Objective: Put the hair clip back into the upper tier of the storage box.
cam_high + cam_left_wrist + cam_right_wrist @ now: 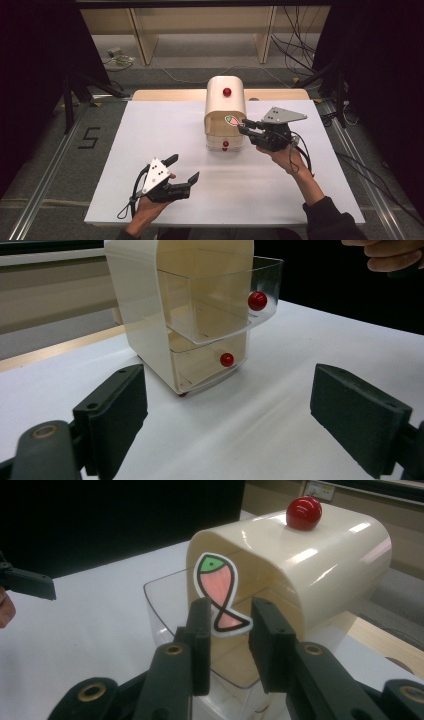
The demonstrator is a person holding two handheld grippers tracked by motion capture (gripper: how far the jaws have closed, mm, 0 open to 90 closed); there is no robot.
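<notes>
The right gripper (246, 126) holds a fish cutout (232, 120) at the mouth of the cabinet (225, 100), above the open top drawer (220, 300). In the right gripper view the jaws stand narrowly apart, the cutout (220, 592) rises upright between them, and its tail end sits at the pad of the left-hand jaw; whether both pads press on it cannot be told from this angle, though nothing else supports the cutout. The cutout has a green head at 12 o'clock, a pink body and a dark outline. It hangs over the clear drawer (165, 605), which is pulled out toward the person. The cabinet is cream, with a rounded top bearing a red knob (227, 91) and stands at 12 o'clock on the white table (150, 130), near the far edge. In the left gripper view the top drawer projects well forward of the cabinet body and carries a red knob (257, 300); the lower drawer (210, 365) is pushed in, and its own knob (226, 359) lies at 6 o'clock from the upper one. The left gripper (182, 172) rests at 7 o'clock on the table, well apart from the cabinet, jaws spread wide with nothing between them. The right gripper lies at 3 o'clock from the cabinet front.
</notes>
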